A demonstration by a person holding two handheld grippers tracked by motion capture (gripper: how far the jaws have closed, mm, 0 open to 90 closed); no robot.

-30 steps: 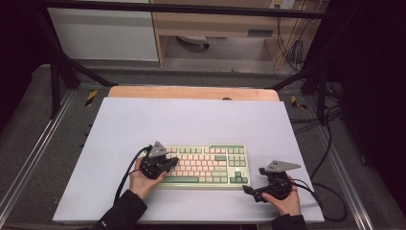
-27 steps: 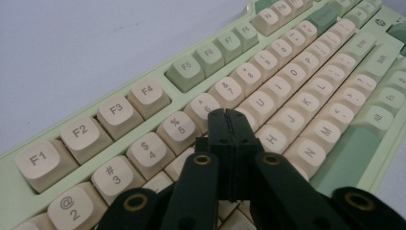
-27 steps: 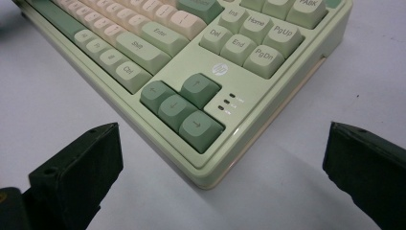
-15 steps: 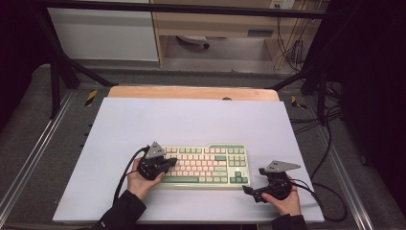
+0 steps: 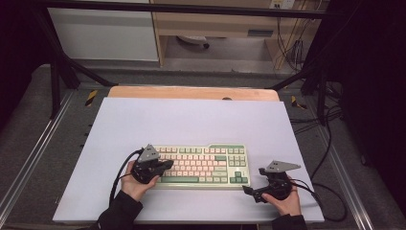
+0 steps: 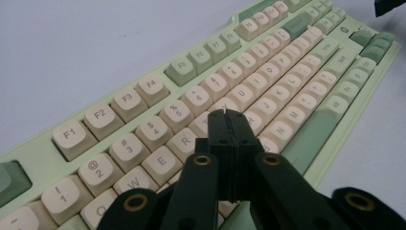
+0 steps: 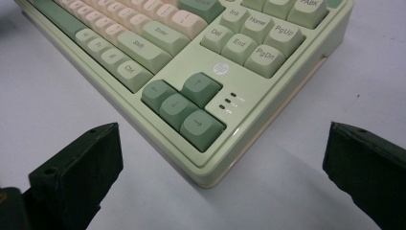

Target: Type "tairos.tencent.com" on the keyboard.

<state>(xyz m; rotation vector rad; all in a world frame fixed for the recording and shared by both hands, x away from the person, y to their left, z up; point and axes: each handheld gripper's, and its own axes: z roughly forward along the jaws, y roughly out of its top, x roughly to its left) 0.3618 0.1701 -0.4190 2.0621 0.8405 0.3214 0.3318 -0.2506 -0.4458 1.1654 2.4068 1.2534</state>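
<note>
Item: keyboard [image 5: 203, 166], pale green case with cream and green keys, lying flat on the near half of the table [image 5: 191, 120], long side facing the person, nothing else on the white surface

Left hand-held gripper [image 6: 225, 113]: jaws pressed fully together with nothing between them, tip poised over the letter rows, near the R–T–Y keys. In the high view it sits over the keyboard's left end [image 5: 165, 164]. Whether the tip already touches a key is hard to judge from this angle; it looks just above

Right hand-held gripper [image 5: 253, 192]: jaws spread wide and empty, held off the keyboard's near right corner. The arrow keys [image 7: 184, 108] lie between the two jaws in its own view, clear of both

Hazards, judged:
- Closed tip is about as wide as a key; a press slightly off centre would likely catch two neighbouring keys at once
- Tip comes in slanted, so a hard push may slide off the rounded cap or shove the keyboard away across the smooth table, as nothing braces it
- Right jaws, if closed from here, would meet the case corner unevenly and could twist the keyboard
- Left cable [image 5: 120, 170] trails beside the hand; a snag could jerk the aim
</note>
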